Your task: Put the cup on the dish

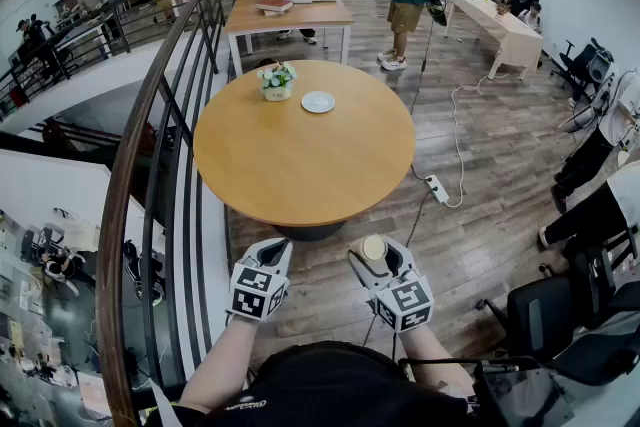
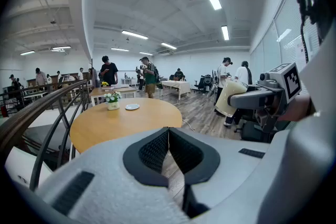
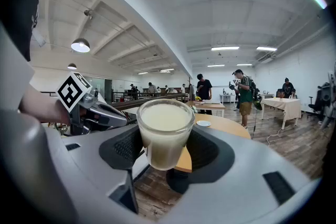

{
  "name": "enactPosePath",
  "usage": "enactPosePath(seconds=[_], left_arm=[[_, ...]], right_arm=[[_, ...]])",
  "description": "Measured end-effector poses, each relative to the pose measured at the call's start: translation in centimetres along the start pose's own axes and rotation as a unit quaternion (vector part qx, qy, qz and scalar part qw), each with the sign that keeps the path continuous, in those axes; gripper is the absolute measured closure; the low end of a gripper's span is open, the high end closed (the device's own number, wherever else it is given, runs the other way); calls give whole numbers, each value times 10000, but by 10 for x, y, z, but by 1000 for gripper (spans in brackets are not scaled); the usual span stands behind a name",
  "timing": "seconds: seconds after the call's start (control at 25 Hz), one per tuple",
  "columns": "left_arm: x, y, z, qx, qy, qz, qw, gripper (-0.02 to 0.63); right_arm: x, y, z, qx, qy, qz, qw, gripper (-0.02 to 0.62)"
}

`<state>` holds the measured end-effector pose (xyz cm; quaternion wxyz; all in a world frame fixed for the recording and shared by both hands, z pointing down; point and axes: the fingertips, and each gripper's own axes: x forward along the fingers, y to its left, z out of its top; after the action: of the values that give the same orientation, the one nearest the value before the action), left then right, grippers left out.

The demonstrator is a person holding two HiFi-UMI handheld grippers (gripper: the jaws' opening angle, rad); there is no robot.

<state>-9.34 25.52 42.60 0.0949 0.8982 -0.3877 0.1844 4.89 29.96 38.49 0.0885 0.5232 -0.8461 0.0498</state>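
Note:
A clear cup [image 3: 164,132] full of pale cream liquid hangs upright between the pads of my right gripper [image 3: 165,145], which is shut on it. In the head view the cup [image 1: 374,248] sits at that gripper's tip [image 1: 373,253], over the wooden floor just short of the round table [image 1: 290,165]. A small white dish [image 1: 318,102] lies on the table's far side, also seen small in the left gripper view as the dish [image 2: 132,107] and in the right gripper view as the dish [image 3: 203,124]. My left gripper [image 1: 276,253] is shut and empty, its pads [image 2: 156,150] meeting.
A white pot of flowers [image 1: 277,81] stands left of the dish. A black stair railing [image 1: 165,145] runs along the left. A power strip and cable [image 1: 437,188] lie on the floor to the right. Several people stand behind the table near other tables.

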Motion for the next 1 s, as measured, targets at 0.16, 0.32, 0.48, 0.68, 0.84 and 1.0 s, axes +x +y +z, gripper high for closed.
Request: enactPosePath(seconds=[0.16, 0.32, 0.48, 0.68, 0.84, 1.0], left_arm=[[4, 0, -4, -10, 13, -2, 10000, 600], [7, -3, -5, -3, 19, 7, 10000, 600], [11, -9, -7, -13, 39, 16, 10000, 600], [20, -18, -2, 1, 76, 17, 10000, 599], [31, -27, 6, 11, 81, 19, 10000, 599], [44, -42, 5, 3, 151, 55, 9999, 599]], right_arm=[[4, 0, -3, -8, 19, 47, 10000, 340], [4, -4, -6, 6, 30, 91, 10000, 341], [2, -8, -8, 54, 17, 120, 9999, 341], [-2, -12, -2, 26, -57, 264, 9996, 340], [-3, -25, 2, 56, -101, 287, 9995, 340], [-11, -41, -5, 35, -102, 310, 9995, 340]])
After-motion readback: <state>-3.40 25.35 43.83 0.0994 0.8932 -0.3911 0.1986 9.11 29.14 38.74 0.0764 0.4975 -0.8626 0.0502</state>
